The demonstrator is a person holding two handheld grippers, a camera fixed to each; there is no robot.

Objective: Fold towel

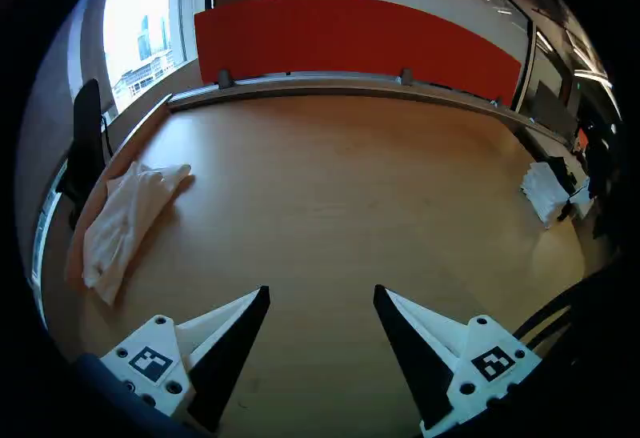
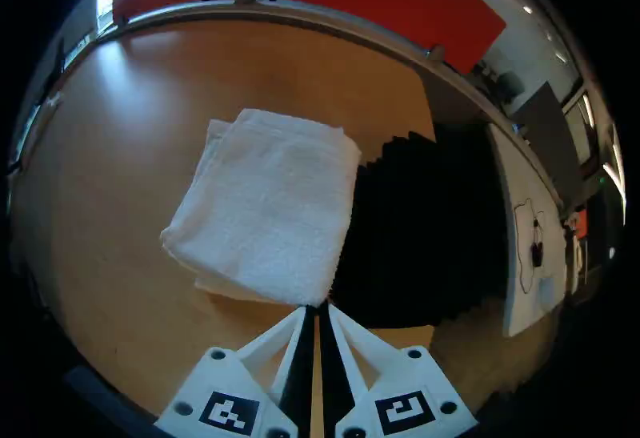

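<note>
Your left gripper (image 1: 322,294) hung over the wooden table (image 1: 336,190) with its fingers spread wide and nothing between them, and a crumpled cloth (image 1: 128,218) lay by the table's left edge. Your right gripper (image 2: 319,308) had its fingers pressed almost together, tips just at the near edge of the folded towel (image 2: 268,206). That towel lay flat at the table's edge, beside the dark drop-off.

Readable text, labels, brands, numbers: none is recorded. Square black-and-white coded markers (image 1: 152,362) are noted, not legible as text.
</note>
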